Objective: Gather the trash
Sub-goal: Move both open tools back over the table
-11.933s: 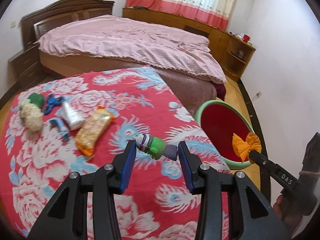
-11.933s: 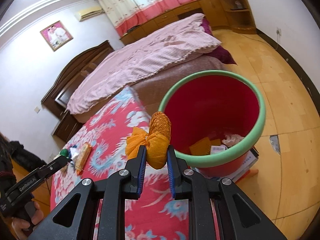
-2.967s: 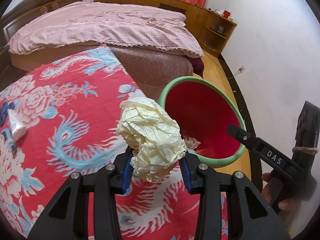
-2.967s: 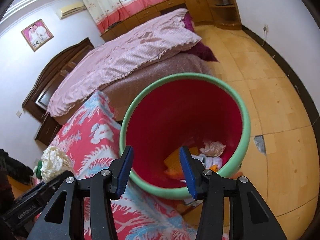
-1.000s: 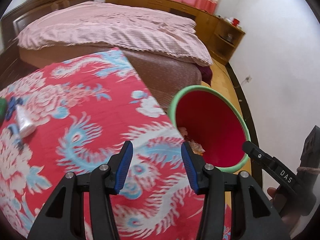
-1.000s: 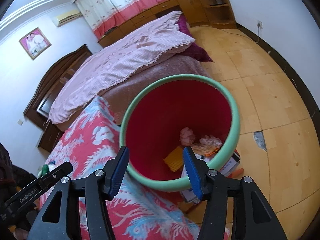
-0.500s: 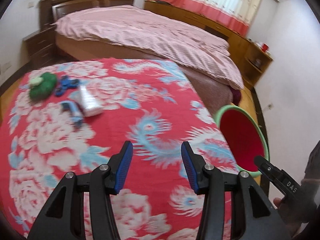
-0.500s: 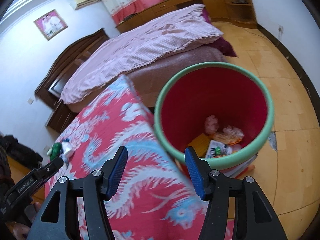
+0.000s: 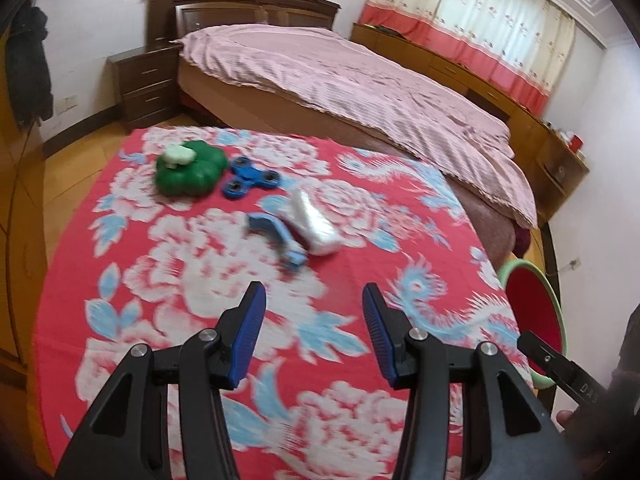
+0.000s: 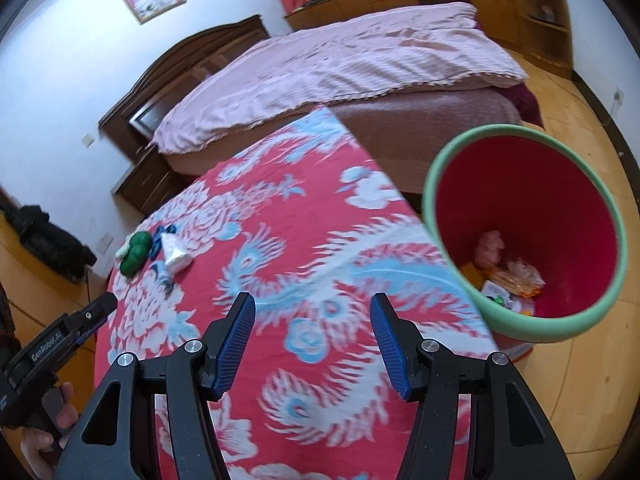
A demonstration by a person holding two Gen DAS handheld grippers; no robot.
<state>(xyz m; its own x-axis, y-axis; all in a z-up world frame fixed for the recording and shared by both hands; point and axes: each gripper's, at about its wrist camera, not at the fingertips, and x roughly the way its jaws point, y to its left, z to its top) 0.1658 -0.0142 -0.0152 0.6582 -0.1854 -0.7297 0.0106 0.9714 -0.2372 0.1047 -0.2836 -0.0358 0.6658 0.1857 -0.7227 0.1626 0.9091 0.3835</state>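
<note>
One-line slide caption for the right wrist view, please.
Open, empty right gripper over the red floral cloth, with the part-filled red bin at right.

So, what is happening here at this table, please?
A person holds two grippers over the red flowered cloth; the left gripper and right gripper are both open and empty. Some trash already lies in the red bin. A green toy, blue spinner, blue clip and white packet remain on the cloth.
</note>
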